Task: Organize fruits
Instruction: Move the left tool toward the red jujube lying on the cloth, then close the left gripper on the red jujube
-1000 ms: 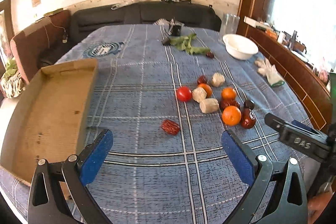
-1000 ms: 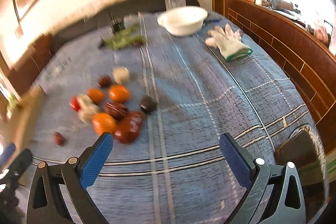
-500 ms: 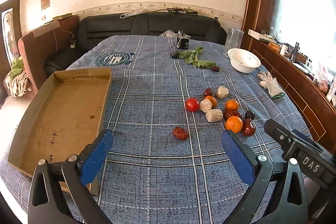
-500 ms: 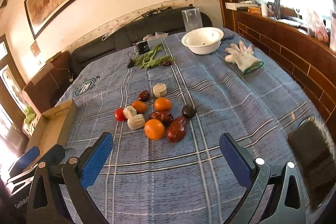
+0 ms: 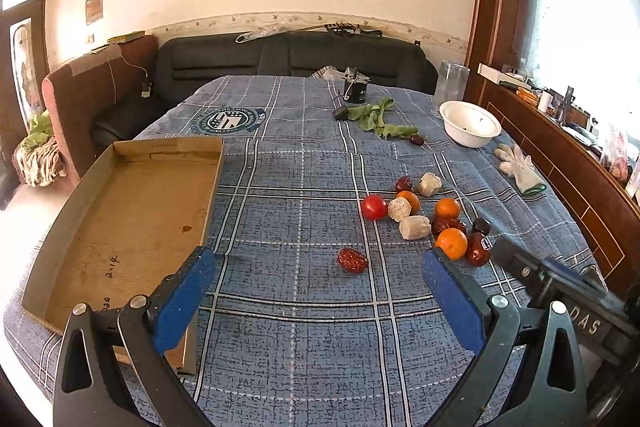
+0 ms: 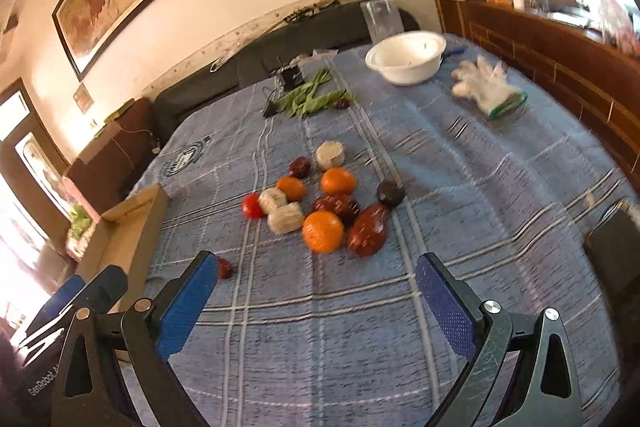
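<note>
I am holding my left gripper (image 5: 316, 281) above the blue plaid cloth (image 5: 296, 347), its blue fingers (image 5: 182, 297) spread wide with nothing between them. My right gripper (image 6: 316, 291) is hovering the same way — fingers wide apart, gripping nothing. The fruit is lying in a loose cluster ahead of me: a red tomato (image 5: 374, 207), three oranges with the nearest one (image 6: 322, 231) touching a dark red date (image 6: 368, 229), and pale chunks (image 6: 285, 218) among them. One wrinkled date (image 5: 352, 260) is sitting apart, nearer my left fingers. The cardboard tray (image 5: 72, 211) is lying to the left, well away from the cluster — a white bowl (image 5: 470, 123) and a glove (image 6: 486, 87) are resting farther back
</note>
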